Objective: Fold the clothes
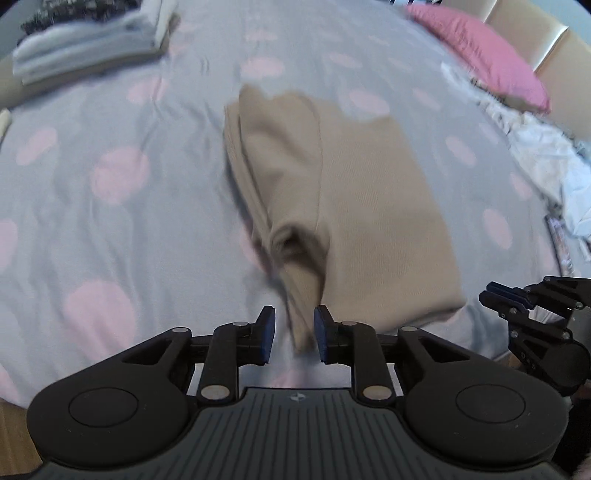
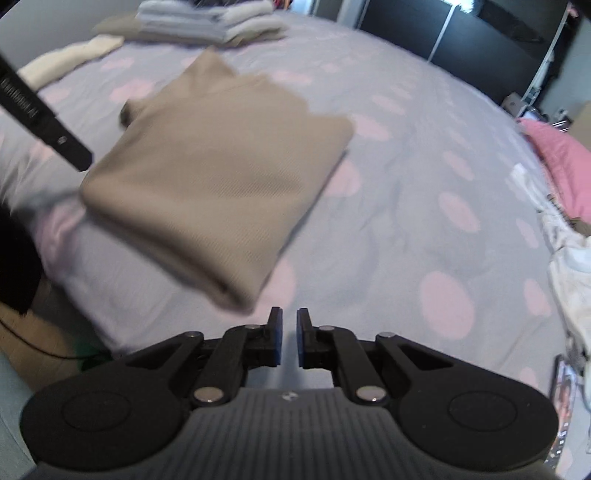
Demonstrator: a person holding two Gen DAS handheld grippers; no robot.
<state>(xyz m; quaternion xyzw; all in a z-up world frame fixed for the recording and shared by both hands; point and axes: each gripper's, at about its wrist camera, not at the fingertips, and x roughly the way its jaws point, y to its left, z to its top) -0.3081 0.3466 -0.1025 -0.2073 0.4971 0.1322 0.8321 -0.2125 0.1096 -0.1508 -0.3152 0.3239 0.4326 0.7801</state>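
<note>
A tan garment [image 1: 362,206] lies folded into a rough rectangle on the grey bedspread with pink dots [image 1: 110,206]. Its near-left corner hangs as a bunched strip between the pads of my left gripper [image 1: 294,334]. That gripper is open, with a gap showing between the left pad and the cloth. In the right wrist view the same garment [image 2: 218,177] lies ahead and to the left. My right gripper [image 2: 289,341] hovers just off its near corner, open by a narrow gap, with nothing between the pads. The right gripper [image 1: 496,295] also shows at the left view's right edge.
A stack of folded clothes [image 1: 88,44] sits at the far left of the bed, also seen as the stack [image 2: 210,20]. A pink pillow [image 1: 480,55] and crumpled white cloth [image 1: 543,155] lie at the right. A cream garment [image 2: 70,59] lies far left.
</note>
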